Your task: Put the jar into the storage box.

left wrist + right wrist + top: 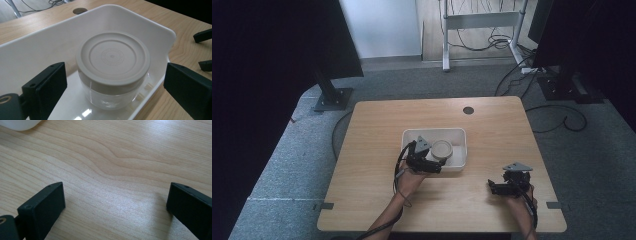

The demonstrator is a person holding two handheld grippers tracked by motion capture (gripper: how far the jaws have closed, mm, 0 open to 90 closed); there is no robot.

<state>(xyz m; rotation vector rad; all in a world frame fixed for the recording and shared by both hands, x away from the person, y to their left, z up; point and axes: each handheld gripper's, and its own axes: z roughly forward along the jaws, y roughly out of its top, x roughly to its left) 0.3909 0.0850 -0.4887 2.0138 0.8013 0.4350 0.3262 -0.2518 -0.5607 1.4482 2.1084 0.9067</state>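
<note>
**Jar in the tray, both grippers spread**

I see a small round jar (pixel 113 72) with a clear body and a cream lid stamped with faint concentric rings. It stands upright inside a shallow white plastic tray (pixel 37 47) near the middle of the wooden table (pixel 492 130), toward the tray's right half in the high view.

My left gripper (pixel 424 162) sits at the tray's near edge, angled forward over the rim, the hand (pixel 409 181) beneath it with the forearm coming in from the table's near side. In the left gripper view its jaws stand wide apart on either side of the jar, touching nothing.

My right gripper (pixel 507 186) rests low near the table's near right corner, well apart from the tray, pointing left. Its jaws are also spread wide over bare wood grain, holding nothing.
</note>
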